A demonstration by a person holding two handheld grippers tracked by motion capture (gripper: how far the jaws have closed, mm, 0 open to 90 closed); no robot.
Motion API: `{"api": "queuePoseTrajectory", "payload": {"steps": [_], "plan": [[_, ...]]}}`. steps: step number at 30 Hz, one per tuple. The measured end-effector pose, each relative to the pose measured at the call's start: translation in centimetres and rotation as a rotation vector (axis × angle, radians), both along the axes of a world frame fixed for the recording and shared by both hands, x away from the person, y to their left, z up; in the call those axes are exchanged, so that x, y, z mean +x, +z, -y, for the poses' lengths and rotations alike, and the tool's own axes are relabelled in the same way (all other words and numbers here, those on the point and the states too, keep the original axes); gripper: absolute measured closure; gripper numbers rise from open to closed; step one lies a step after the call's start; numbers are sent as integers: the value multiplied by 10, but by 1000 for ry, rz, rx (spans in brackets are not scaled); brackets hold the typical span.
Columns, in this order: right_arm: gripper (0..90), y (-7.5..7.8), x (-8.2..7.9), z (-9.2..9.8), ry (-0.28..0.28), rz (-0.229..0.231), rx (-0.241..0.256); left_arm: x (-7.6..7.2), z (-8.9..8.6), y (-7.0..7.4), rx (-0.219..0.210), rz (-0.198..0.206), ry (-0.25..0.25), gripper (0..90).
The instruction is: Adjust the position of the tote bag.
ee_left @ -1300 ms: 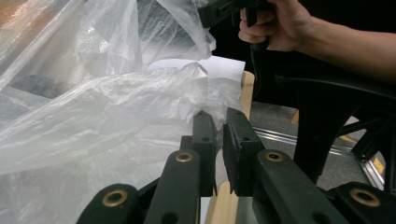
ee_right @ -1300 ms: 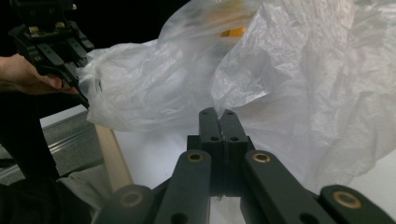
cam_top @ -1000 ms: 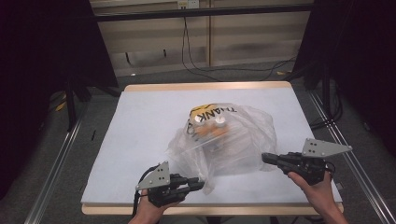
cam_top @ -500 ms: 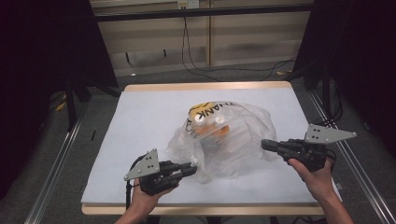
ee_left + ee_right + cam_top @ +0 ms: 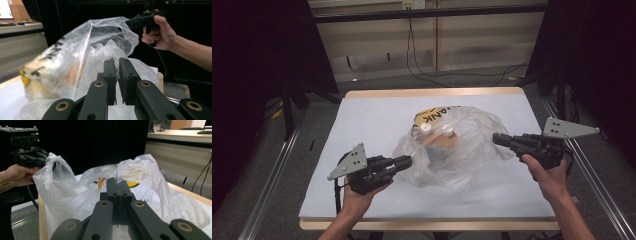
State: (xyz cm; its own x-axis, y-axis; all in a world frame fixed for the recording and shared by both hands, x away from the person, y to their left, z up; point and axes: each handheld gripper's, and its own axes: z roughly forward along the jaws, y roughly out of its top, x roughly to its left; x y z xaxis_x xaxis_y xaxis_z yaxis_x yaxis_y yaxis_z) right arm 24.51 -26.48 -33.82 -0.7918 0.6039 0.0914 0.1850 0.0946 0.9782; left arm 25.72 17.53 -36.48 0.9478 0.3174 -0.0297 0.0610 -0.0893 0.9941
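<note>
A clear plastic bag (image 5: 452, 145) with a yellow printed patch lies mid-table, with white-capped items (image 5: 437, 131) inside. My left gripper (image 5: 406, 161) is at the bag's left edge, its jaws nearly together on the film (image 5: 75, 57). My right gripper (image 5: 497, 138) is shut on the bag's right edge. In the right gripper view its jaws (image 5: 117, 187) are pressed together amid the film (image 5: 75, 192), and the left gripper (image 5: 46, 157) holds up a corner of the bag. The left gripper view (image 5: 117, 72) shows the right gripper (image 5: 132, 22) pinching the far top edge.
The table (image 5: 372, 115) has a pale blue-white top with a wooden rim. Metal rails (image 5: 272, 185) run along both sides. Black cables (image 5: 427, 70) trail over the floor behind the table, and dark curtains stand at either side.
Both grippers rose and moved farther from the table's front edge, the left one also going left. The bag is now lifted and stretched wider between them.
</note>
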Motion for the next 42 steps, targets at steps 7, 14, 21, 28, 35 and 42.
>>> {"api": "queuePoseTrajectory", "payload": {"steps": [7, 14, 21, 28, 35, 42], "plan": [[900, 21, 14, -1, -3, 33, 37, 9, -11, 19, -37, 43, 26, 845], [900, 39, 26, -6, 2, 56, 40, 16, -17, 32, -55, 43, 25, 845], [900, 51, 38, -10, -8, 69, 59, 24, -22, 44, -59, 45, 52, 845], [900, 65, 50, -11, -26, 78, 51, 38, -35, 58, -49, 84, 109, 847], [900, 80, 58, -4, -57, 96, 68, 55, -52, 65, -41, 82, 170, 847], [900, 89, 70, 1, -89, 95, 72, 71, -61, 69, -32, 75, 219, 847]]}}
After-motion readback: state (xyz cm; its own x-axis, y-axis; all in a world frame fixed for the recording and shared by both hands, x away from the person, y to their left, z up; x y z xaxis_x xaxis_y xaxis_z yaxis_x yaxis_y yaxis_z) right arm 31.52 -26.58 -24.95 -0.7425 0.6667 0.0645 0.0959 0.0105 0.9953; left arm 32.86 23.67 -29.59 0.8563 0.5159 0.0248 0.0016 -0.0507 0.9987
